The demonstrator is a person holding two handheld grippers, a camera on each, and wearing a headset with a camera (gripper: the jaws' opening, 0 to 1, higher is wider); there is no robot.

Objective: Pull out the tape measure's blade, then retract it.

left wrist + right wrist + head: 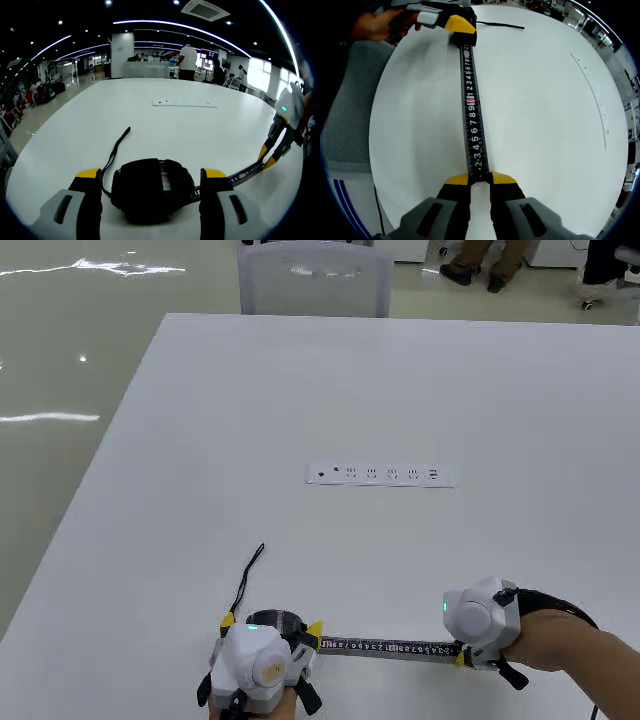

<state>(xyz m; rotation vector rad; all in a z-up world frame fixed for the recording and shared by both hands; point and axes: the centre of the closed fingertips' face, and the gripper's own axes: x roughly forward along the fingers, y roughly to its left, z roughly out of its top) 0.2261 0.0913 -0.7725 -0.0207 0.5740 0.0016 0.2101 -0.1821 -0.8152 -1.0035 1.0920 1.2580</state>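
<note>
**Left gripper (pixel 271 625) on the case, right gripper (pixel 480 177) on the blade tip**

Nearest the headset, at the table's (pixel 400 390) near edge, the left gripper has its yellow-tipped jaws closed against either side of the black tape measure case (pixel 150 190), pinning it on the white surface. The blade (pixel 471 110) runs out of the case's right side, straight and low over the table, to the right gripper. In the right gripper view the jaws are pinched together on the blade's end, with the printed scale running away from them towards the case. The case's black wrist strap (pixel 247 575) trails loose across the table, away from the person.

Farther out, a white power strip (pixel 381 475) lies mid-table, well apart from the work. A grey chair (pixel 315 278) stands at the far edge.

My reading is that the pull-out step is in hand or nearly complete, since a good length of blade is already exposed and the retraction is not yet done. The next move calls for the right gripper to walk the tip back towards the case in line with the slot. Meanwhile the left must keep the case from sliding or twisting. Letting go outright risks the blade whipping home.
</note>
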